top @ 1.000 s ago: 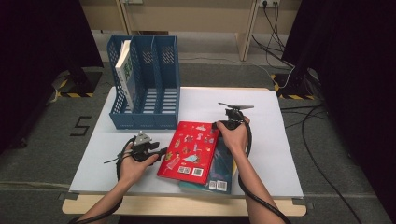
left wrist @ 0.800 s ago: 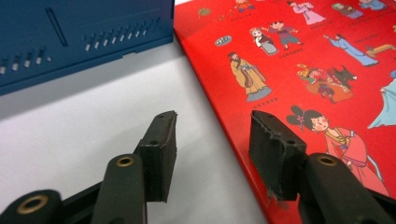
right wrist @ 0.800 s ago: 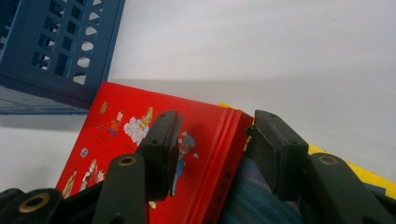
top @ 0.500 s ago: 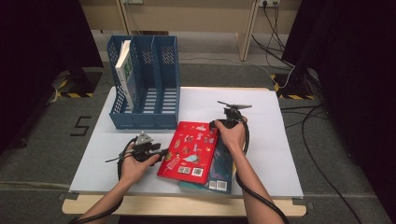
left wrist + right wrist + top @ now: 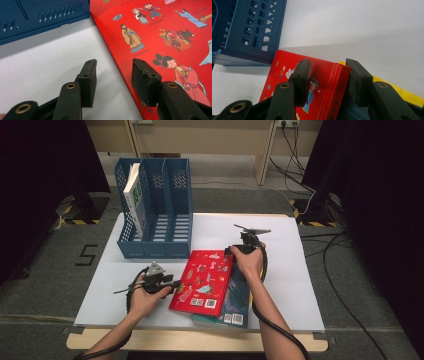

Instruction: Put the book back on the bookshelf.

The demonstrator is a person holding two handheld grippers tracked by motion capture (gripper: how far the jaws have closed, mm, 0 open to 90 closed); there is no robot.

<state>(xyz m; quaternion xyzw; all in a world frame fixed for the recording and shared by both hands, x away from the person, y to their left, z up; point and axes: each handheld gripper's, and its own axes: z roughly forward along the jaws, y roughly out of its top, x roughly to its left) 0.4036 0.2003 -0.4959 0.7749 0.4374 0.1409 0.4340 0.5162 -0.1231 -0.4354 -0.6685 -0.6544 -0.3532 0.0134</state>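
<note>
Grippers bracket the red picture book [image 5: 204,281], which lies on a teal book [image 5: 238,300] before the blue file rack [image 5: 155,210]. Right gripper [image 5: 329,72] has been closing around its spine corner without clamping; left gripper [image 5: 113,75], also closing, straddles its edge. Next, I'd guess: pinch and lift.

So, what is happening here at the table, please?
A person works a red book that lies on top of a blue book, near a blue file rack already holding one book. The right gripper straddles the red book's far corner, the left gripper its near-left edge. Both jaws have just been closing; neither clearly pinches yet.
</note>
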